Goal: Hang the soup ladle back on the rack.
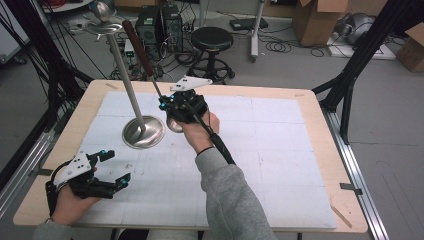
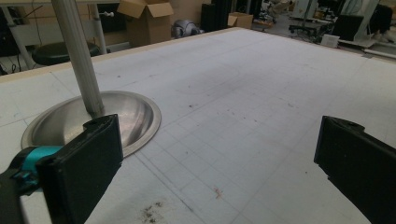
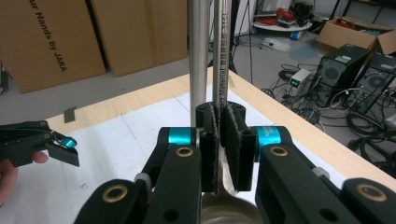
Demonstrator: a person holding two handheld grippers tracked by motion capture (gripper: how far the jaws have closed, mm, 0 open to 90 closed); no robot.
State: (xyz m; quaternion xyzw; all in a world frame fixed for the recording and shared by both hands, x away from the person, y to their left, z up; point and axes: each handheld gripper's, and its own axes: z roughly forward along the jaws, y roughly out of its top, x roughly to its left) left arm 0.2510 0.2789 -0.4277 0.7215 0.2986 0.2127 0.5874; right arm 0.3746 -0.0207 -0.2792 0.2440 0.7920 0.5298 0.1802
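Clamped in the right gripper point(image 1: 172, 104), a ladle point(image 1: 150, 70) leans up and away over the counter point(image 1: 280, 150), its wooden handle high and its steel shaft pinched between the pads. Just beside it stands a steel stand point(image 1: 143, 131) with a round base. Nearer, the left gripper point(image 1: 112, 170) rests with jaws apart, holding nothing.

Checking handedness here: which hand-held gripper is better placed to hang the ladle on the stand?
Right: the right hand-held gripper is shut on the ladle beside the stand; the left rests open.
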